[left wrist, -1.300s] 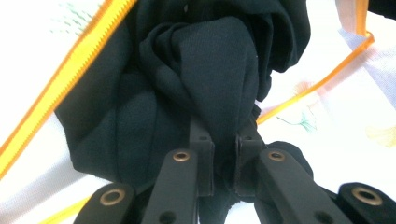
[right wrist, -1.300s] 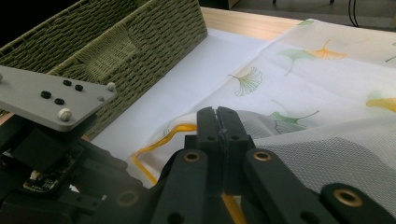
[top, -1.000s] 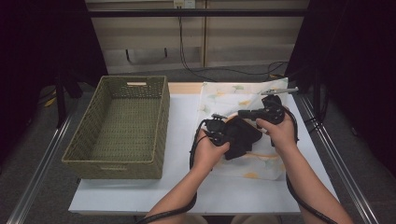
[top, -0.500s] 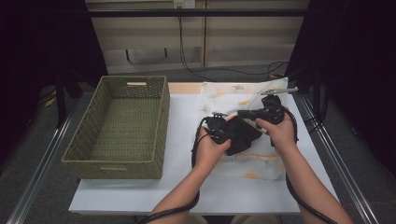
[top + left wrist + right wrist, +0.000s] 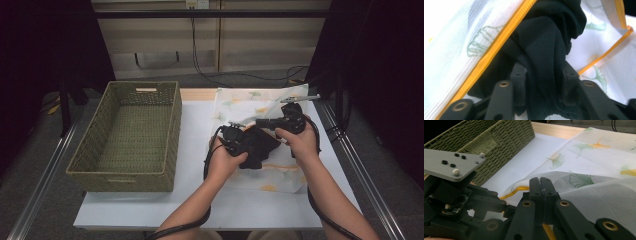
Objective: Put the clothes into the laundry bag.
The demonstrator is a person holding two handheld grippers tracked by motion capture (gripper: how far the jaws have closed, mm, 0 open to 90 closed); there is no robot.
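My left gripper sits nearest to me on the worktop, at the mouth of the mesh laundry bag. Its fingers have just been opening; they now stand apart with the black garment bunched between them. Whether the pads still press on the cloth cannot be determined.

The black garment lies half inside the bag opening, between the two runs of the orange zipper. It rests on the right half of the worktop, directly ahead of my left hand.

My right gripper lies just beyond, its fingers pressed together on the upper mesh edge of the bag, holding that edge raised beside the zipper.

The green wicker basket stands farther left, well apart from the bag.
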